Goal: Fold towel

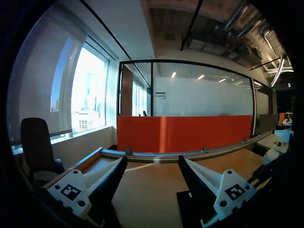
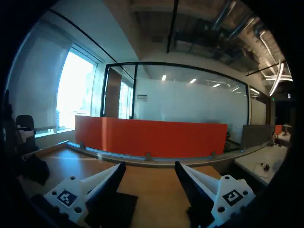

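Towel (image 1: 184,212): apparently the dark flat cloth low on the wooden desk (image 1: 152,190), at the near edge, partly hidden behind the right finger of the left gripper (image 1: 152,158). Too little of it visible to be sure of its material, or to say whether any fold lies in it. Probably the same dark cloth in the right gripper view (image 2: 121,209), near the left finger of the right gripper (image 2: 149,163) on the desk (image 2: 159,188).

Left jaws spread wide, nothing between them and no contact with the cloth. Right jaws equally wide apart, also holding nothing. Both pointed level across the room rather than down at the desk: toward the orange partition (image 1: 182,133) along the far edge, with a glass wall (image 1: 201,95) behind it, a bright window (image 1: 89,95) on the left and a dark office chair (image 1: 36,146) near left.

By judgement, task barely under way or not begun: no corner gripped, no edge lifted, no fold to be seen. Left to do: tilt down to the cloth, take hold of two corners or an edge, carry them over to the opposite side, then flatten.
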Demonstrator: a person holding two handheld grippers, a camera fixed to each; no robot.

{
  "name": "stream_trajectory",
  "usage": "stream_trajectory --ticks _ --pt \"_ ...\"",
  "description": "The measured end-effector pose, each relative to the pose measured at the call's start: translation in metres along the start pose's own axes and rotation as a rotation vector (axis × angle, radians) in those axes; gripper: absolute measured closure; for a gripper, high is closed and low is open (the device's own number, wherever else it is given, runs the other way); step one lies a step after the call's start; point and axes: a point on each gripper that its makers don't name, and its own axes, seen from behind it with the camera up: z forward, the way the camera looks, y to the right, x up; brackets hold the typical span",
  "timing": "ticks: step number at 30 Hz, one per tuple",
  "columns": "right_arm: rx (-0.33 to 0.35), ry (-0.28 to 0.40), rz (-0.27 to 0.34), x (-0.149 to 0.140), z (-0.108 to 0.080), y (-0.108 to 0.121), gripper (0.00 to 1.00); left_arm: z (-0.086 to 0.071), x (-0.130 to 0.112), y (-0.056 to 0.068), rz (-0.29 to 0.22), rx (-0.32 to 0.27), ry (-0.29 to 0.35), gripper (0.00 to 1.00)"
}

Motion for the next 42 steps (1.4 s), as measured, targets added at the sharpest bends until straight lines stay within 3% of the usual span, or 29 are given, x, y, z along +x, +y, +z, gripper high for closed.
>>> stream_trajectory --ticks 14,23,33,42 --pt "-0.008 -0.004 0.001 0.004 -0.004 0.0 0.0 0.004 -0.001 0.001 0.016 -0.024 -0.037 0.01" --pt "0.042 -0.07 -0.03 -0.011 -0.002 -0.009 0.0 0.005 -0.014 0.016 0.075 -0.125 -0.11 0.01" --pt "0.229 -0.167 -0.09 -0.03 0.0 -0.047 0.0 0.0 -0.047 0.048 0.127 -0.308 -0.237 0.01" --pt "0.353 -0.262 -0.134 -0.065 -0.001 -0.07 0.0 -0.002 -0.087 0.072 0.164 -0.401 -0.314 0.01"
